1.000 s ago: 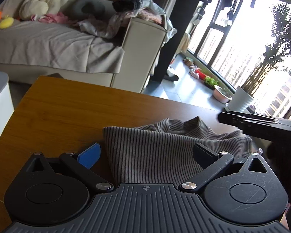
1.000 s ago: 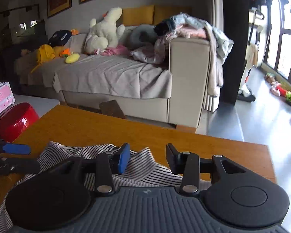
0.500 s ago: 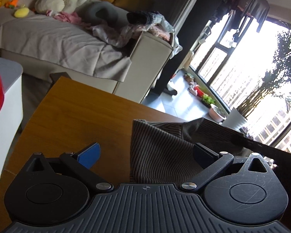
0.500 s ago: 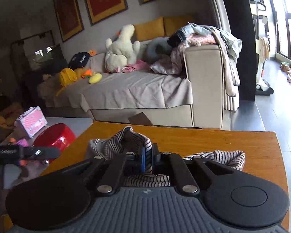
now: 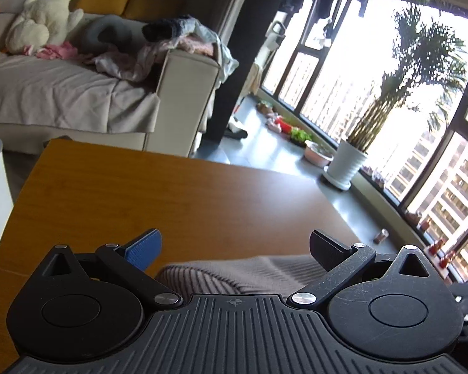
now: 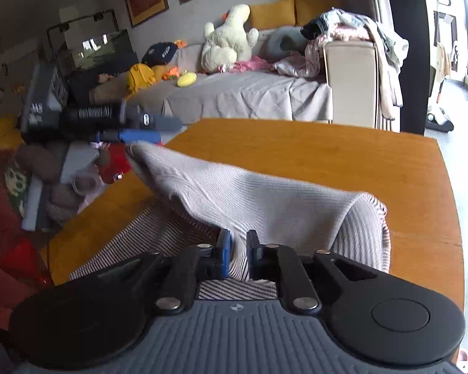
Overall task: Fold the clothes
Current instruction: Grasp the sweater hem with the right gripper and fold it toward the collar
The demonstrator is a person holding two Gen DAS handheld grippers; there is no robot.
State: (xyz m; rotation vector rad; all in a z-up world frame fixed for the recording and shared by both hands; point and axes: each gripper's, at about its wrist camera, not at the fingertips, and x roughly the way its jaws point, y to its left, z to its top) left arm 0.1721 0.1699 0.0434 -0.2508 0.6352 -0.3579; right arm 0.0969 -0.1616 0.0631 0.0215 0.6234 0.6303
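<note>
Striped cloth (image 6: 265, 199) lies on the near counter (image 6: 343, 155), one fold raised. The right gripper (image 6: 236, 249) pinches it, jaws just eased slightly; the left gripper (image 5: 234, 246) gapes, released.

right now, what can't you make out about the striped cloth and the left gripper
Left wrist view: striped garment mostly hidden beneath the left gripper.
Right wrist view: that gripper is motion-blurred, so whether the garment's raised corner touches it is unclear.
Right wrist view: floor clutter at left, too blurred to identify.
</note>
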